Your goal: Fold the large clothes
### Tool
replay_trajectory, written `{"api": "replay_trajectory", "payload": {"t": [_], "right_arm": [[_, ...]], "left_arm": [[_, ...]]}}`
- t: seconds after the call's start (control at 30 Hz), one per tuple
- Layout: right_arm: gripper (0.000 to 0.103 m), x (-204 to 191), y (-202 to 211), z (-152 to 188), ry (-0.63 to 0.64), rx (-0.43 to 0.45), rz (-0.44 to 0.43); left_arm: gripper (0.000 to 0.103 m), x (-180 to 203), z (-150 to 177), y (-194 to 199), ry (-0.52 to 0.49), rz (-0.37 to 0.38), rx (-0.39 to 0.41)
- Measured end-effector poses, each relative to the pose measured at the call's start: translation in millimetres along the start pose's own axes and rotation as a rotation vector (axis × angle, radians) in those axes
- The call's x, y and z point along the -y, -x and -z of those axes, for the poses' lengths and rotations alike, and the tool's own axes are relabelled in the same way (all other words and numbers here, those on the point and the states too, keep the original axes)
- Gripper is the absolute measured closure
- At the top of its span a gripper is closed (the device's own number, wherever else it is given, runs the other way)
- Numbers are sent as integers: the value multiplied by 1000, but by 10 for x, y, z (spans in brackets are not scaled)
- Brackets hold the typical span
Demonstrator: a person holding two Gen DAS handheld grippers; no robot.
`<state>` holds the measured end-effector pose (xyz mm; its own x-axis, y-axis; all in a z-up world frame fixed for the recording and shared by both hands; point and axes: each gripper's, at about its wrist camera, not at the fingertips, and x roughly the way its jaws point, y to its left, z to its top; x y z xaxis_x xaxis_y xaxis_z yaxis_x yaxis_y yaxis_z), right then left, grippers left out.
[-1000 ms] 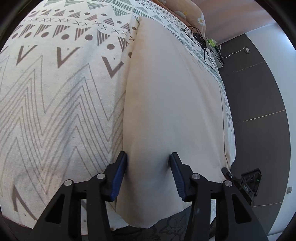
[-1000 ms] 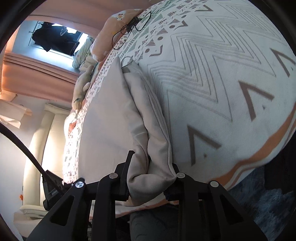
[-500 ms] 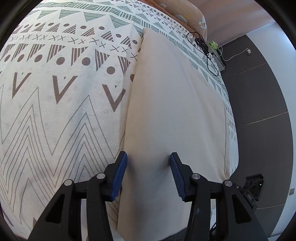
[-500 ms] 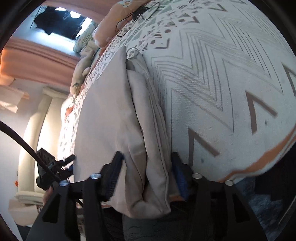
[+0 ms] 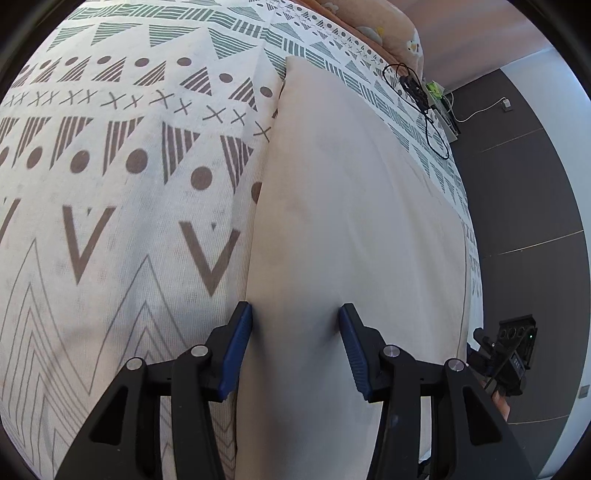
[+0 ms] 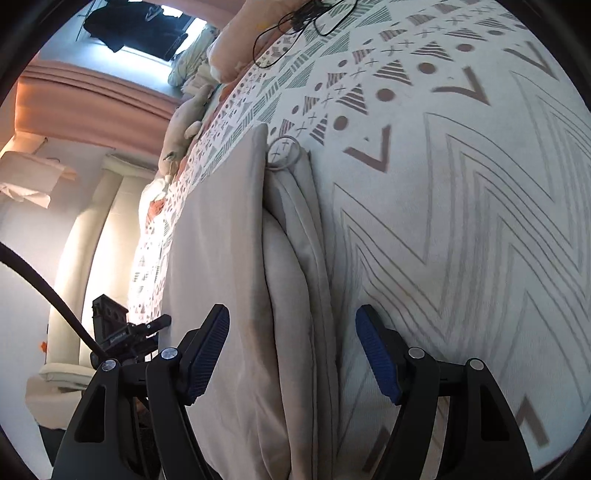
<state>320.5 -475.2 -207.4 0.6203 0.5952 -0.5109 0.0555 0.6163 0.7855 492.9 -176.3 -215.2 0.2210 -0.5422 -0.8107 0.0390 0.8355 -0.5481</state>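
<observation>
Folded beige garment [image 5: 351, 229] lying flat on patterned bedspread [image 5: 110, 184]: long smooth panel, matte woven cloth, faint soft creases, running lengthwise away from both cams twd the pillow end of the bed. Bedspread white w/ grey-brown geometric print: chevrons, V shapes, dots, striped triangles, x marks; slightly nubby weave.

Left gripper [image 5: 295, 332] over near end of garment, jaws spread wide, nothing pinched. Black angular arms, ribbed blue pads [image 5: 236, 350]. Left pad right at garment's left edge where it meets bedspread, other pad over plain cloth; contact w/ cloth can't be judged. Far right edge of garment shows a thin seam line.

Right gripper [image 6: 291, 347] also gaping wide, gripping nothing. Blue textured fingertips [image 6: 376, 358] straddle garment's layered side [image 6: 295, 258]: several rounded folds stacked next to each other, thick soft ridges, w/ the flat top panel [image 6: 221, 258] to the left of them. One pad over flat panel, other over bedspread [image 6: 461, 221] just beside the folds. Thin drawstring loop [image 6: 282, 153] curled at garment's far corner, lying partly on bedspread.

Beyond garment's far end: peach pillow [image 5: 380, 22] w/ small floral print, black cable [image 5: 424, 107] looped on bedspread. Plush toy [image 6: 184, 125] at bed edge past the garment, peach curtain [image 6: 92, 107] behind it, cream padded chair [image 6: 85, 258] off bed's side. Dark wall panels [image 5: 524, 206] past bed's right edge in left cam.
</observation>
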Motion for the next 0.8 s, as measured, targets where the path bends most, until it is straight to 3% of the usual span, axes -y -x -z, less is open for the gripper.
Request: {"api": "replay_trajectory", "payload": {"t": [0.13, 0.47, 0.8], "right_arm": [[34, 16, -295, -238, 8, -63, 13], [34, -223, -860, -811, 20, -124, 16], [33, -369, -1117, -1014, 44, -178, 55]], "left_arm": [[54, 23, -155, -50, -12, -8, 3], [54, 172, -632, -211, -86, -63, 24], [54, 522, -780, -312, -187, -158, 34]]}}
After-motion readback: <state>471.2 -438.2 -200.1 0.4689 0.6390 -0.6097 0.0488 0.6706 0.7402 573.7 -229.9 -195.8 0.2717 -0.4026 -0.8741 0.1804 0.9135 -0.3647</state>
